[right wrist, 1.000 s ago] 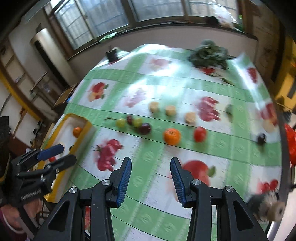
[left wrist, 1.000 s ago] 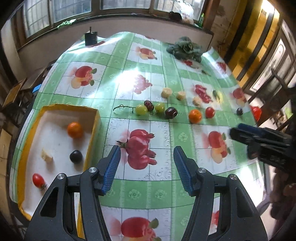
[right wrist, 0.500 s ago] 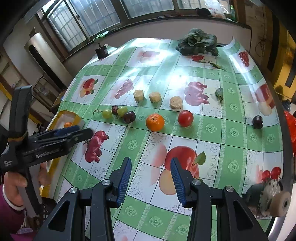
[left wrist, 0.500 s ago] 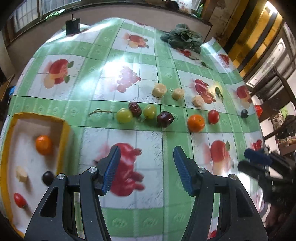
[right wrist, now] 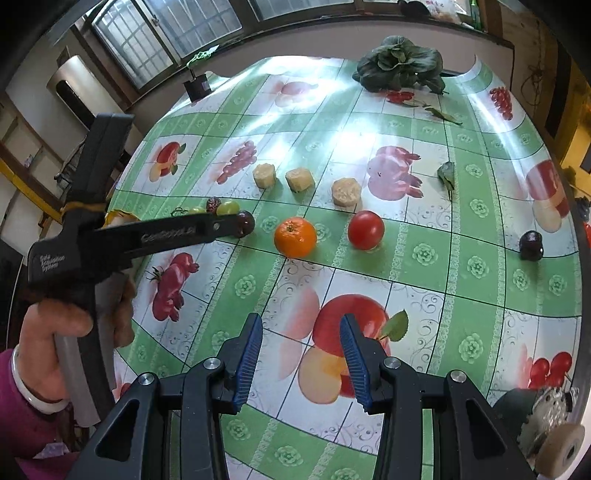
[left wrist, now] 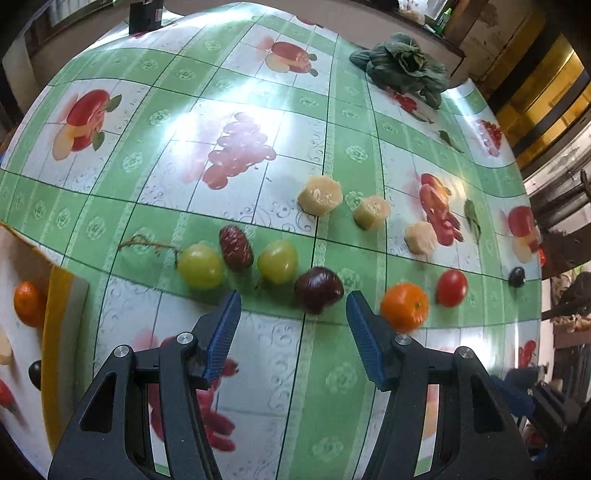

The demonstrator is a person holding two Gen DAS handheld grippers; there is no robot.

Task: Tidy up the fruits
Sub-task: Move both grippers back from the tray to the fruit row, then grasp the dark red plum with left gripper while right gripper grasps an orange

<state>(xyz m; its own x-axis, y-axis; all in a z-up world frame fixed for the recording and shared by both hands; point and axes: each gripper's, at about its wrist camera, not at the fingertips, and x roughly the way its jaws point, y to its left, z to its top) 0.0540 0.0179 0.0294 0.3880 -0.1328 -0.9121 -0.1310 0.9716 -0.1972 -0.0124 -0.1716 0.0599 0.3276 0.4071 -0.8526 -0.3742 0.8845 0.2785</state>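
My left gripper (left wrist: 293,301) is open and empty, its tips just short of a dark red plum (left wrist: 318,290). Beside the plum lie two green grapes (left wrist: 277,261), a wrinkled red date (left wrist: 235,246), an orange (left wrist: 404,307) and a tomato (left wrist: 451,288). Three pale fruit chunks (left wrist: 320,195) lie behind. A yellow-rimmed tray (left wrist: 61,332) at left holds an orange (left wrist: 26,303). My right gripper (right wrist: 301,332) is open and empty, above the cloth short of the orange (right wrist: 295,236) and tomato (right wrist: 365,229). The left gripper also shows in the right wrist view (right wrist: 236,225), at the plum (right wrist: 246,222).
The table carries a green checked cloth (left wrist: 332,387) with fruit prints. A leafy green vegetable (left wrist: 404,70) lies at the far edge, a small dark box (left wrist: 144,16) at the far left. A lone dark plum (right wrist: 531,245) sits near the right edge. A grinder wheel (right wrist: 561,448) is at lower right.
My left gripper has moved forward and down to the fruit row, and the plum now lies just ahead of its tips. The right gripper has held nearly still.
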